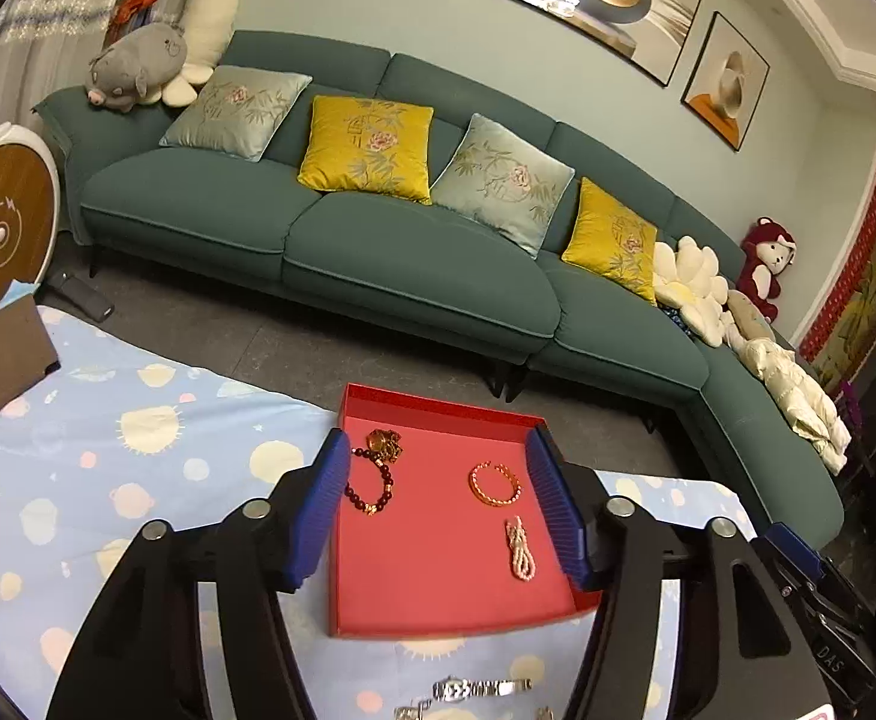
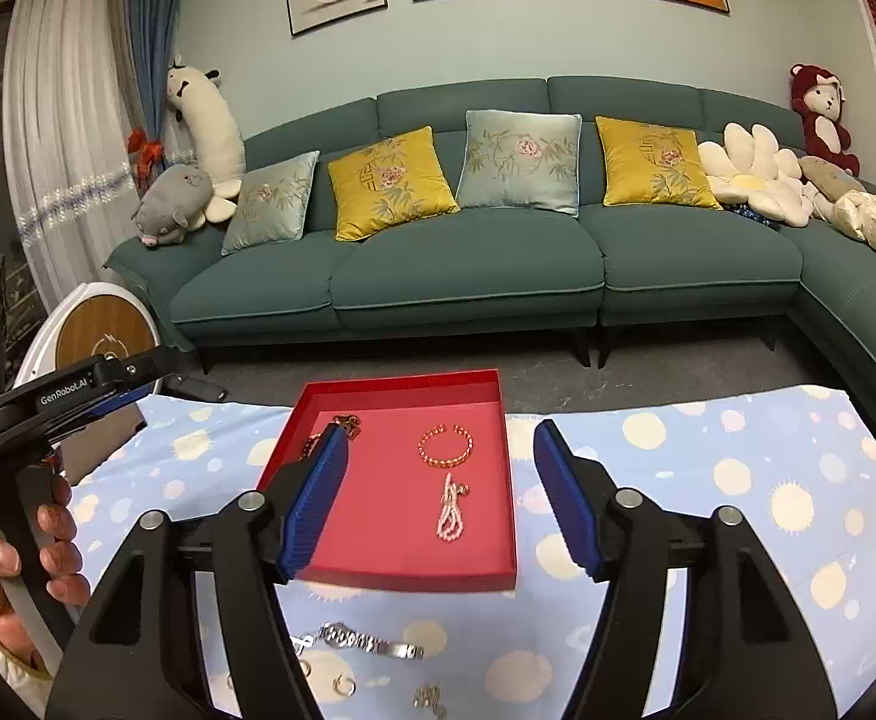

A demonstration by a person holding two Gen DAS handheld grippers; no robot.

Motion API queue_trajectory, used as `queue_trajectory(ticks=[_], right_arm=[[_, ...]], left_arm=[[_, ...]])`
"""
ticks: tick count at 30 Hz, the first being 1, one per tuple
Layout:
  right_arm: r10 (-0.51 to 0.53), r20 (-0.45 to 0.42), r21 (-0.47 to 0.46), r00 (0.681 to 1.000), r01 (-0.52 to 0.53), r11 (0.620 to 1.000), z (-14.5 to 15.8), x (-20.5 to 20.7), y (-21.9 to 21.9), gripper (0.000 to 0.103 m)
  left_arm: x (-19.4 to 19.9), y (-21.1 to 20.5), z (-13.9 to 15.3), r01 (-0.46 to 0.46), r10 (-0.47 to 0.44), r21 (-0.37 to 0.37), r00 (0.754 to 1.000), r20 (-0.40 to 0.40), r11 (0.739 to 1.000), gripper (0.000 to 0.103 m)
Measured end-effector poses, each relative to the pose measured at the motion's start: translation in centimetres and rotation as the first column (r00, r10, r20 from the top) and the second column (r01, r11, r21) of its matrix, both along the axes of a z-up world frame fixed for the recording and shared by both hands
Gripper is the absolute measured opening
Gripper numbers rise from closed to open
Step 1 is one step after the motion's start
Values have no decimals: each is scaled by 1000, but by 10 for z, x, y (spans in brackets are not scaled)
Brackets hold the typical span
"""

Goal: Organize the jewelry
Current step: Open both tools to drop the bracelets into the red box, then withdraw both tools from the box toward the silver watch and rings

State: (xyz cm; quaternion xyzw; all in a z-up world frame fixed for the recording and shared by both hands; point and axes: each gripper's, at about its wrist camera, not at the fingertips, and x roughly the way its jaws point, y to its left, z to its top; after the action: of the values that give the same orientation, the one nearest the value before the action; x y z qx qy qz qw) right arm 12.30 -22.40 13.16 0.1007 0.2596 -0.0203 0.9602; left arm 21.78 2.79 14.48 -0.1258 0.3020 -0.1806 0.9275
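Behind a counter [image 2: 738, 450] draped in pale blue dotted cloth runs a teal sofa [image 2: 468, 276]. On the cloth sits a red tray [image 2: 414, 576] holding an orange bracelet [image 2: 445, 446], a pink bead strand [image 2: 451, 510] and a dark bead bracelet [image 1: 372, 483], while a silver watch [image 2: 366, 642] lies on the cloth just in front of the tray. Both the left tool [image 1: 438, 504] and the right tool [image 2: 438, 498] hover spread wide, holding nothing.

Red tray [image 2: 294, 420] holds bracelet [image 2: 445, 447] (watch [image 2: 357, 642] outside, nr edge).

The dark bead bracelet [image 2: 313, 443] is largely hidden behind a blue finger [image 2: 317, 501]; small silver pieces [image 1: 409, 710] are cut by the bottom edge.
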Motion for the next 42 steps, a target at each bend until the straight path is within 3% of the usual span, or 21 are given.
queue_trajectory(ticks=[2,7,12,16,23,32,37,42], right_arm=[[-9,-9,19,1000,9,1000,-12,-29,-2,67],[12,-149,54,989,-4,999,-48,-63,-2,67],[54,-209,-14,976,-58,998,-71,-71,11,67],[83,-245,-11,966,-88,996,-88,-71,16,67],[201,-269,-27,942,-216,976,-116,-36,44,62],[334,-342,-166,878,-407,898,-148,7,75,59],[393,-334,-117,856,-452,884,-150,22,82,58],[417,-386,-103,823,-488,867,-169,36,93,58]], left_arm=[[-27,6,-2,-9,9,24,1000,1,1000,64],[-81,15,-39,4,3,129,998,-55,992,64],[-97,12,-77,35,-12,173,991,-132,984,64],[-99,5,-103,80,-44,210,984,-171,974,64],[-93,-8,-124,109,-53,252,975,-217,962,64],[-91,3,-128,114,-50,258,969,-243,959,64],[-85,19,-135,102,-31,254,963,-269,962,64],[-83,28,-139,106,-32,240,956,-293,965,64]])
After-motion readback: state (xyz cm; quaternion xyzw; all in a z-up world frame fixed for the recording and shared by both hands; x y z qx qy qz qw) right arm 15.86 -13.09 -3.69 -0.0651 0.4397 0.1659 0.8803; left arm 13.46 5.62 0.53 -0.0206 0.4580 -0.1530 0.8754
